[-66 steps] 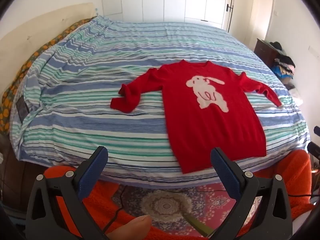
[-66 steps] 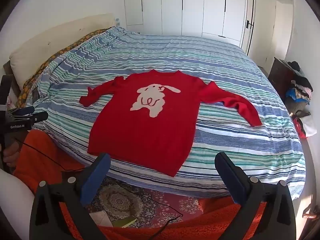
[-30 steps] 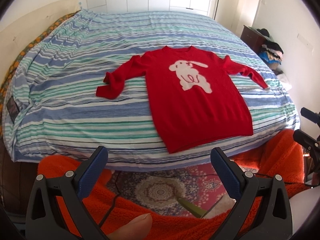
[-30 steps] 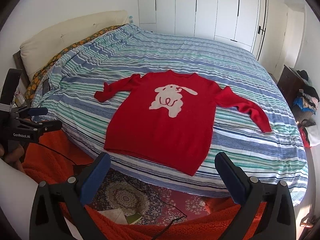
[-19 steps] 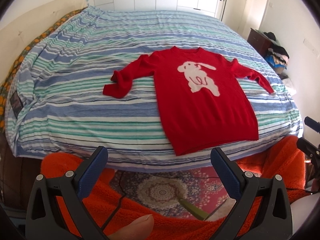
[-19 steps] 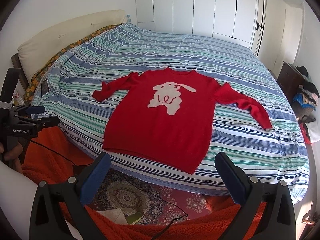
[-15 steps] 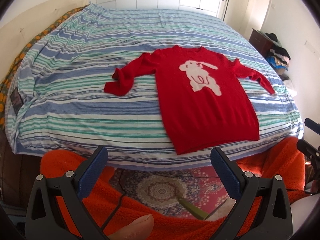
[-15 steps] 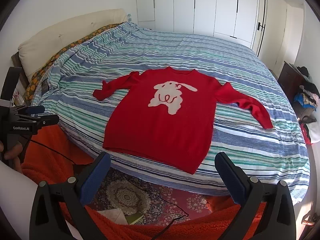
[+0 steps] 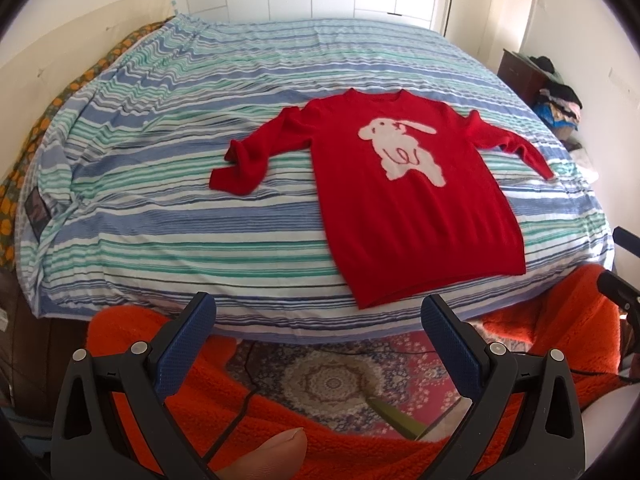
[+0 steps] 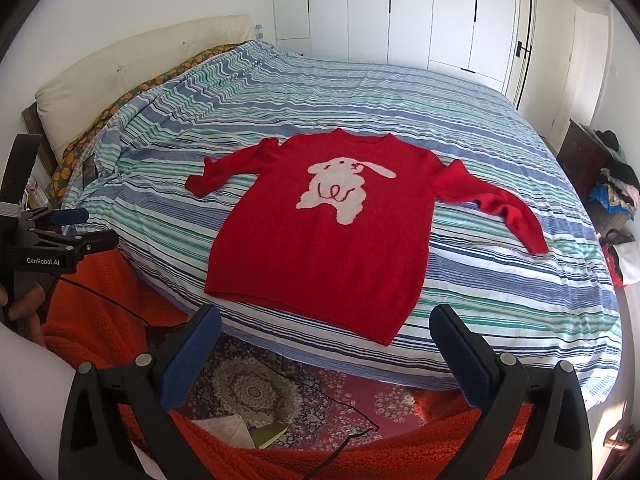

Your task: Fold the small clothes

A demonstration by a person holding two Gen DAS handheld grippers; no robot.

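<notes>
A: Start with the claws. What are they doing?

B: The left claw (image 9: 318,338) is spread wide with nothing between its blue pads, held back off the foot of the bed (image 9: 160,216). The right claw (image 10: 324,344) is the same, wide apart and empty, out over the rug (image 10: 256,392) and the orange fleece (image 10: 100,312).

A: Has anything changed in the last couple of seconds?

B: Only the viewpoint. Both cameras drifted back a little, then forward and up, so the bed sits a bit fuller in view than a second ago. The jaws have not closed at all, and nothing has been touched.

A: And the sweater?

B: The red sweater (image 9: 404,200) lies flat, face up, rabbit picture showing, on the striped cover, its hem near the foot edge closest to the claws. It lies as it did two seconds ago. Its left sleeve (image 9: 248,160) is bunched and doubled over at the cuff; the right sleeve (image 10: 496,200) runs out straighter, angled toward the hem side.

A: So where does that leave the folding?

B: Not begun, I'd say. This looks like lining up. The likely first move is to bring each claw to a sleeve and fold it across the body; the crumpled left cuff may need smoothing first.
</notes>
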